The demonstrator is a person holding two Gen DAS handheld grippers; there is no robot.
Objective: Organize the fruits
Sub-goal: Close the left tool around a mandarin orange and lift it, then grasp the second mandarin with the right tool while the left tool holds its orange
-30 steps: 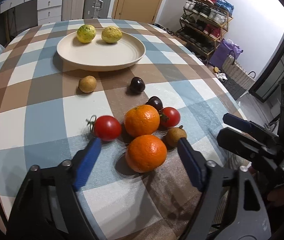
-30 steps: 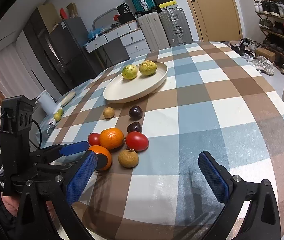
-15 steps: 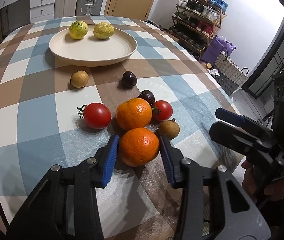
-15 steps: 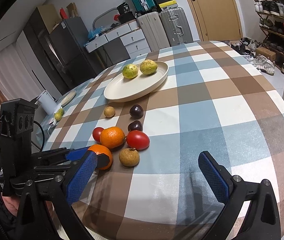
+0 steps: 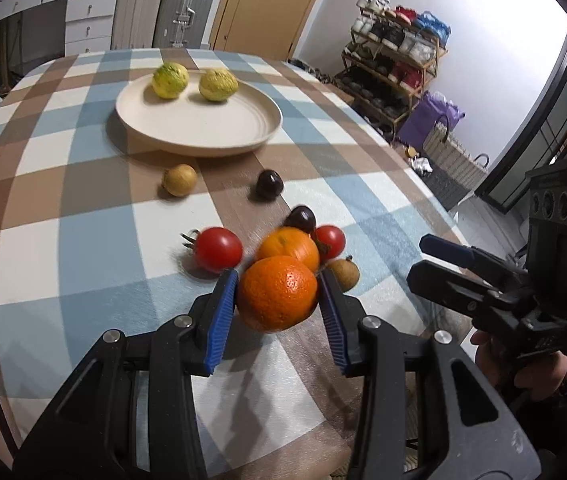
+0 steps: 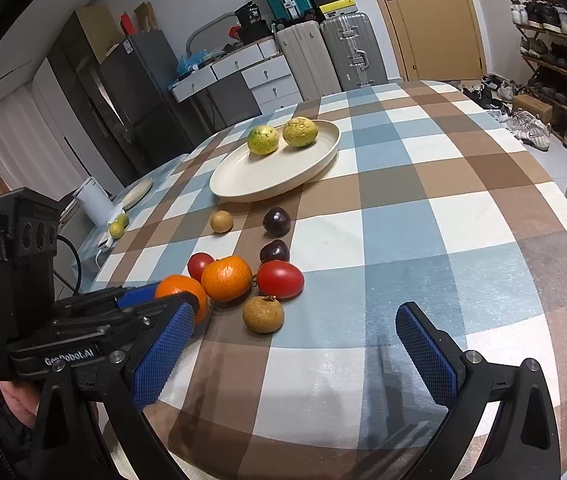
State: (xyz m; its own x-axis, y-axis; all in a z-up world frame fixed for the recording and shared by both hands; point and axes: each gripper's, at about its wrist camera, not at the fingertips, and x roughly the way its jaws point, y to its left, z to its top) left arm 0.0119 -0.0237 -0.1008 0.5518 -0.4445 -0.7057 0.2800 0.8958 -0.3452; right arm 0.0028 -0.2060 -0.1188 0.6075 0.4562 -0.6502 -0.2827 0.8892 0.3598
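My left gripper is shut on an orange and holds it just above the checked tablecloth; it also shows in the right wrist view. A second orange, two red tomatoes, two dark plums and two brown fruits lie on the cloth. A cream plate at the far side holds two yellow-green fruits. My right gripper is open and empty over the near cloth, right of the fruit cluster.
The round table drops off to the right towards a shoe rack and a wicker basket. Suitcases and drawers stand behind the table. A white jug and small green fruits sit at the left edge.
My left gripper closed on the near orange and lifted it slightly off the cloth. The view has tilted up. My right gripper has stayed open and in place.
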